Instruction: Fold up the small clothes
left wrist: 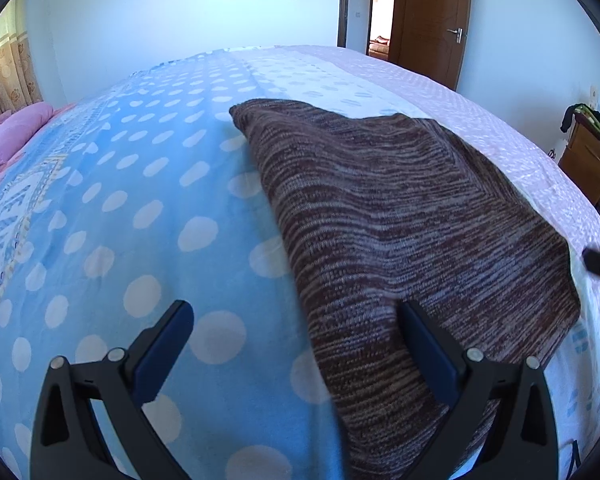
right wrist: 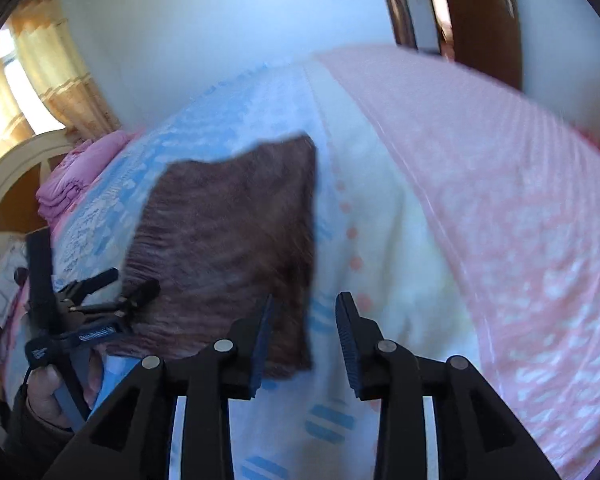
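Knit cloth [left wrist: 400,216] lies flat on bed [left wrist: 140,200]. Left gripper [left wrist: 296,344] jaws open, straddling its 9 o'clock edge; right gripper [right wrist: 305,340] jaws part-open, empty. Risk: shallow pinch drags the cloth askew.

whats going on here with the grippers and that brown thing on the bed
A person is holding a two-finger gripper in each hand over a bed, folding a small brown striped knit garment that lies flat on the polka-dot cover. The left gripper is open, straddling the garment's near left edge without clamping it. The right gripper is part open with nothing between its fingers, beside the garment's right edge. Neither gripper holds the cloth right now.
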